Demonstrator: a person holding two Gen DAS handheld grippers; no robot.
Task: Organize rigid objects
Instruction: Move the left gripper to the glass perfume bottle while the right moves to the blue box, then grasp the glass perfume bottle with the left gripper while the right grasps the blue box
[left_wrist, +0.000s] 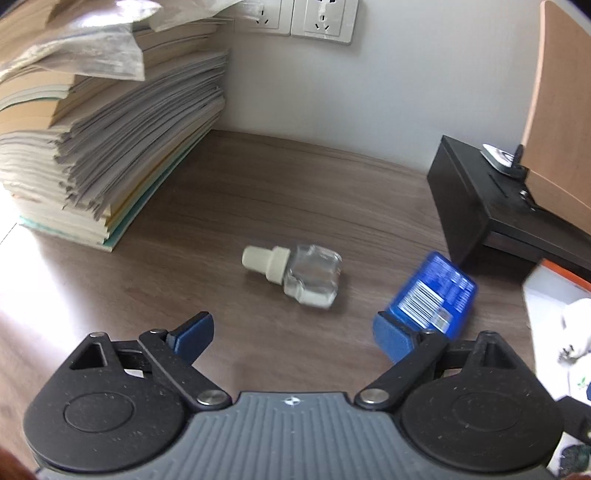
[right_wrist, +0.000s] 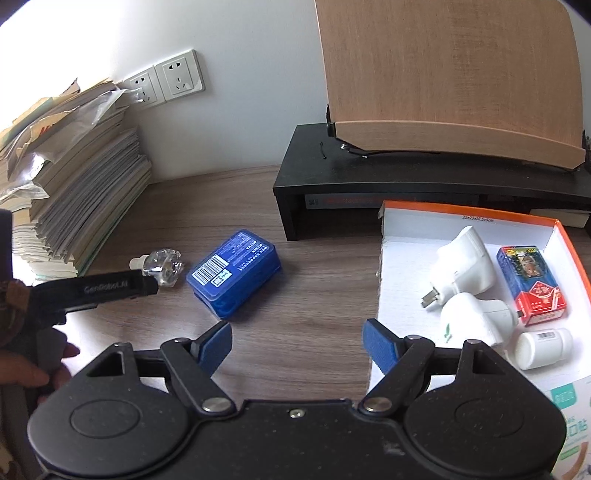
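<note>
Blue case (right_wrist: 233, 274) lay on counter (right_wrist: 317, 295), glass bottle (right_wrist: 162, 267) at its 9 o'clock; left gripper (left_wrist: 293, 334) and right gripper (right_wrist: 297, 341) fingers wide apart, empty.

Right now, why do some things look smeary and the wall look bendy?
Left wrist view: motion blur smears the clear bottle and blue box, and sun glare whitens the paper stack at its left edge. Right wrist view: sharper, but the fisheye lens curves the black stand and wall sockets.
</note>
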